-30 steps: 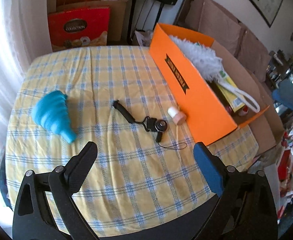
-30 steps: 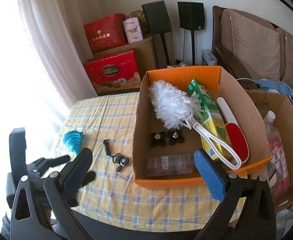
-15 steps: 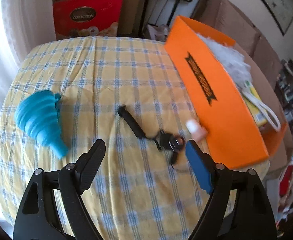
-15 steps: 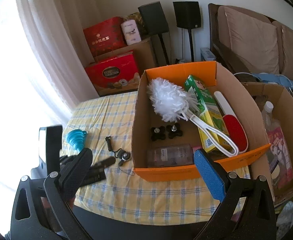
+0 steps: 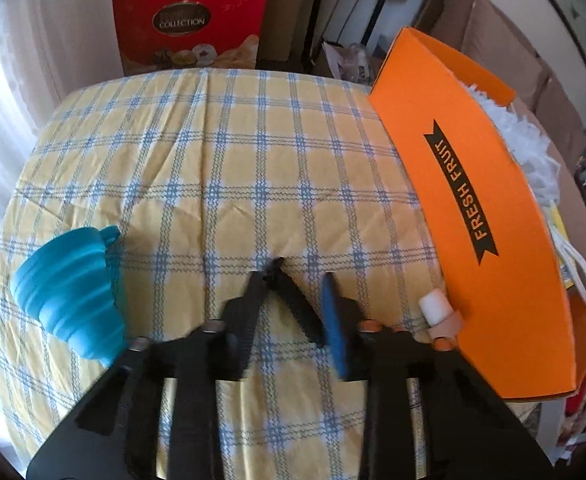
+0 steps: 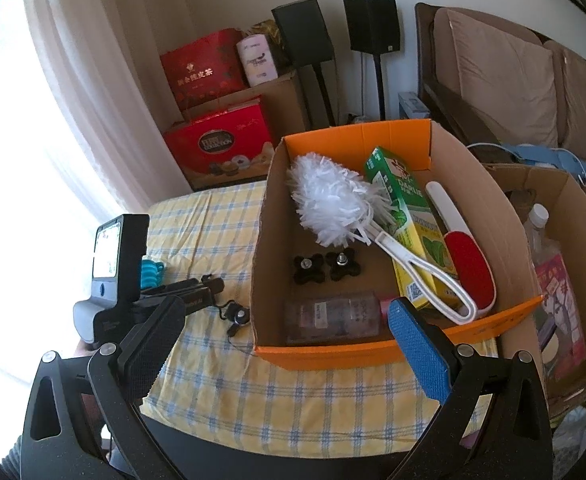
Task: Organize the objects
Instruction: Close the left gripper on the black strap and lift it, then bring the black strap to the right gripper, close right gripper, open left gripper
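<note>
My left gripper (image 5: 293, 304) is low on the checked tablecloth, its fingers narrowed around a black strap (image 5: 293, 300); I cannot tell if they grip it. In the right wrist view the strap's round black end piece (image 6: 239, 316) lies beside the left gripper's fingers (image 6: 197, 288). A blue collapsible funnel (image 5: 73, 284) lies left of it. A small white-capped bottle (image 5: 441, 316) stands against the orange cardboard box (image 5: 473, 216). My right gripper (image 6: 289, 340) is open and empty, hovering before the box (image 6: 333, 352), which holds a white duster (image 6: 333, 204), a green carton (image 6: 409, 220), a red lint brush (image 6: 465, 256), two black knobs (image 6: 327, 266) and a clear bottle (image 6: 333, 316).
A second cardboard box (image 6: 553, 260) with a bottle stands right of the orange one. Red gift boxes (image 5: 189, 24), speakers (image 6: 305, 36) and a sofa (image 6: 513, 80) lie beyond the table. The table's front edge (image 6: 293, 432) is just below my right gripper.
My left gripper has dropped down and forward onto the black strap, and its fingers have closed in around it. The right gripper has shifted little.
</note>
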The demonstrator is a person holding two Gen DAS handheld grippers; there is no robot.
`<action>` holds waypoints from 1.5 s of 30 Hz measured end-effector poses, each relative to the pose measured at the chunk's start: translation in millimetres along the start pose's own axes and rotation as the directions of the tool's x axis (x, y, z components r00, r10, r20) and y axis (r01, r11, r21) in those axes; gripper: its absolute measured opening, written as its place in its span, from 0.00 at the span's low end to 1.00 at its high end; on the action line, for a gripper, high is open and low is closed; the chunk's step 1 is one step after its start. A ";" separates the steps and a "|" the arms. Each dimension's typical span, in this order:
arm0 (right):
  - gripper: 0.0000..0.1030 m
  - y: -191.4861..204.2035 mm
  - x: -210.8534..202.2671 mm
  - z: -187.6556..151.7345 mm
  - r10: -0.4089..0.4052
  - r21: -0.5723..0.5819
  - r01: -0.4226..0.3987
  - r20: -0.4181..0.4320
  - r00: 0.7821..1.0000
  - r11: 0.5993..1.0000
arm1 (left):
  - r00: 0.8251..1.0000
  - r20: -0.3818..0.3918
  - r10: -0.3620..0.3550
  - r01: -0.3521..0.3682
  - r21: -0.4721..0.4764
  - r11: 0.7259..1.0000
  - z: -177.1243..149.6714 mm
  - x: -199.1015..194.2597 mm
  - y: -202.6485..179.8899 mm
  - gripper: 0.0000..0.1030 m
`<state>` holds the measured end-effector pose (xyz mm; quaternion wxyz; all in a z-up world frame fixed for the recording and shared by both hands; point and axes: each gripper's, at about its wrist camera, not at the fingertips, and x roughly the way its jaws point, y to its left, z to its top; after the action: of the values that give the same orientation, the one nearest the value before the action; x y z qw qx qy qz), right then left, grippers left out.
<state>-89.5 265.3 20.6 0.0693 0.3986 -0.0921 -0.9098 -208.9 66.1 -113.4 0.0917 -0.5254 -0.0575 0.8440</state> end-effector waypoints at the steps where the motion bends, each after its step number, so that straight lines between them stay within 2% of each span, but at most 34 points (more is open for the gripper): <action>1: 1.00 0.0 0.7 0.8 0.000 0.001 0.000 0.000 1.000 1.000 | 1.000 0.005 -0.004 0.005 -0.002 1.000 0.5 0.7 0.4 0.17; 3: 1.00 1.3 2.6 1.8 0.003 0.003 -0.003 -0.002 1.000 1.000 | 1.000 0.005 -0.030 0.030 -0.016 0.999 -0.4 0.4 3.8 0.12; 8: 1.00 7.8 7.7 3.6 0.006 -0.011 -0.006 -0.014 1.000 1.000 | 0.996 0.017 -0.087 0.087 -0.037 0.995 -3.1 -12.4 11.9 0.10; 14: 1.00 17.2 13.2 6.3 0.026 -0.029 -0.027 -0.032 0.999 0.999 | 0.982 0.115 -0.148 0.153 -0.031 0.988 -15.6 -61.3 24.6 0.10; 19: 0.99 29.3 18.0 7.8 0.059 -0.055 -0.062 -0.048 0.997 0.997 | 0.970 0.166 -0.179 0.189 -0.045 0.981 -29.3 -92.3 44.3 0.10; 22: 0.88 39.7 25.5 8.3 0.069 -0.085 -0.075 -0.075 0.995 0.994 | 0.962 0.189 -0.197 0.211 -0.053 0.976 -34.7 -111.1 53.7 0.10; 27: 0.58 56.8 42.8 8.5 0.076 -0.135 -0.093 -0.124 0.989 0.986 | 0.950 0.227 -0.215 0.230 -0.041 0.972 -39.4 -135.7 62.2 0.10; 29: 0.53 64.2 49.1 7.2 0.079 -0.152 -0.100 -0.138 0.987 0.983 | 0.945 0.236 -0.225 0.241 -0.043 0.969 -40.6 -143.2 66.2 0.10; 36: 0.51 83.8 70.2 2.4 0.104 -0.161 -0.134 -0.179 0.978 0.978 | 0.940 0.268 -0.213 0.233 -0.045 0.971 -47.9 -166.3 82.0 0.10; 45: 0.51 125.1 98.5 -2.7 0.162 -0.197 -0.205 -0.213 0.963 0.959 | 0.936 0.301 -0.184 0.221 -0.096 0.971 -54.8 -187.8 114.4 0.10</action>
<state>-147.1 123.6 -23.5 0.2057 0.4655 -0.0216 -0.8606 -89.5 -86.0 4.8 0.1349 -0.3920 -0.1782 0.8924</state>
